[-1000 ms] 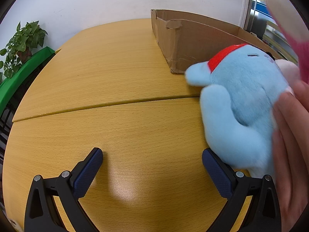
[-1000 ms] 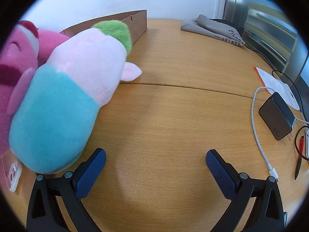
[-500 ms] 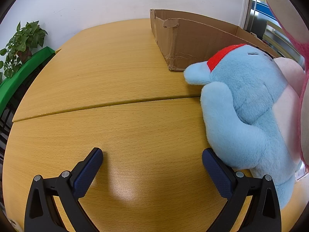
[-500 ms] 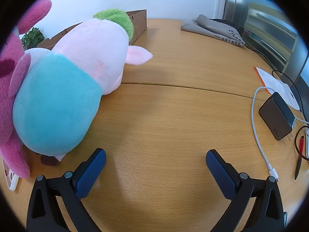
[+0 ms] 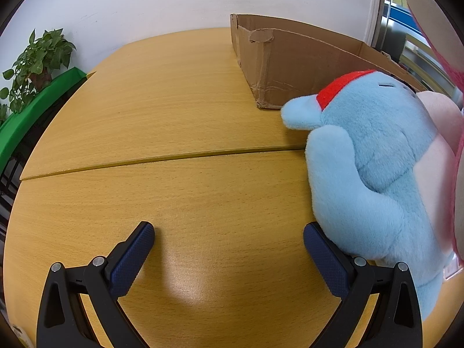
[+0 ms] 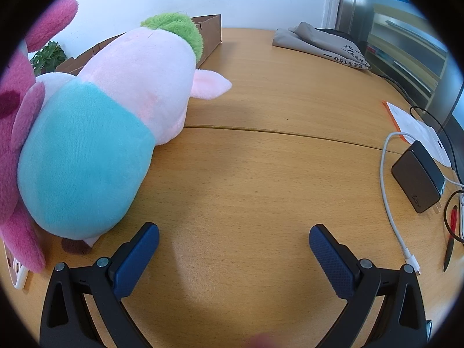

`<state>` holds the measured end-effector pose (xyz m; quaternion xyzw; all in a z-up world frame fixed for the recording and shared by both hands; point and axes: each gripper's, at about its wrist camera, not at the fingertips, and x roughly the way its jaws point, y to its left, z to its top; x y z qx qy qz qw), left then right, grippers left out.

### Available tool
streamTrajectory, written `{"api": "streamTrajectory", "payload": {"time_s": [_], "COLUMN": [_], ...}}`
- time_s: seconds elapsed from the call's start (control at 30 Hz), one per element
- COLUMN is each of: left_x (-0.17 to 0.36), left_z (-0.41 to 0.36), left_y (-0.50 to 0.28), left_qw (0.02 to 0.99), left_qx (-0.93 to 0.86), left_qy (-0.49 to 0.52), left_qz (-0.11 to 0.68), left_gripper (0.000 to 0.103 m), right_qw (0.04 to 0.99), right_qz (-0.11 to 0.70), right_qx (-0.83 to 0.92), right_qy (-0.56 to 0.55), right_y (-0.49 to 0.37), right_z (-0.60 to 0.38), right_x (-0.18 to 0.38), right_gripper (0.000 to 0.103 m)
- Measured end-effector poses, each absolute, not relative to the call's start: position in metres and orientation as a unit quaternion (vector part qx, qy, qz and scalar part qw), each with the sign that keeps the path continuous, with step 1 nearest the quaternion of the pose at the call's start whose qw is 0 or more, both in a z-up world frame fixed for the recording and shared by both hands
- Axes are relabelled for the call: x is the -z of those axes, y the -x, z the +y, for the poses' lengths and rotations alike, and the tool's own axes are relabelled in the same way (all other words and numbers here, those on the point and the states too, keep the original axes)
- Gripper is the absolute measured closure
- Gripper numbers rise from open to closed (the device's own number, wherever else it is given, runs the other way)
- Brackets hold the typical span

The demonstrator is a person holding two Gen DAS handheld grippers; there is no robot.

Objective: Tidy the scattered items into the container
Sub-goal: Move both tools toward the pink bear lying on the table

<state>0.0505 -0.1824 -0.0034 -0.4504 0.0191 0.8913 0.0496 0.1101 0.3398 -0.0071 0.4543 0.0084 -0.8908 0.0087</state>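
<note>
Wooden round table (image 5: 174, 110) carries an open brown cardboard box (image 5: 290, 63); its inside is hidden from both views. Just in front of the box lie a light-blue plush toy with a red band (image 5: 377, 159) and a pink-and-teal plush toy with a green tuft (image 6: 116, 110). Both look soft, light and squashy, best pinched mid-body. Left gripper (image 5: 229, 249) and right gripper (image 6: 233, 250) are spread wide, holding nothing.

Both wrist views look low across the table (image 5: 174, 116), sharing the cardboard box (image 5: 290, 66) and plush toys (image 6: 116, 110)
</note>
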Motion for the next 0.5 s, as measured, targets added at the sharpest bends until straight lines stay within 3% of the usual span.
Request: {"api": "streamTrajectory", "payload": {"time_s": [0.27, 0.4, 0.5], "left_x": [-0.035, -0.077, -0.104], "left_z": [-0.17, -0.132, -0.089], "left_y": [-0.137, -0.2, -0.228], "left_qw": [0.016, -0.005, 0.015], "left_qx": [-0.909, -0.932, -0.946], "left_qy": [0.417, 0.362, 0.323], "left_qz": [-0.015, 0.014, 0.034], "left_gripper": [0.0, 0.0, 0.0], "right_qw": [-0.052, -0.039, 0.012], "right_qz": [0.016, 0.012, -0.035], "right_qx": [0.895, 0.914, 0.937], "right_qy": [-0.443, -0.403, -0.349], "right_y": [-0.169, -0.231, -0.258], "right_z": [0.323, 0.299, 0.277], "right_x": [-0.008, -0.055, -0.094], "right_gripper": [0.001, 0.001, 0.0]}}
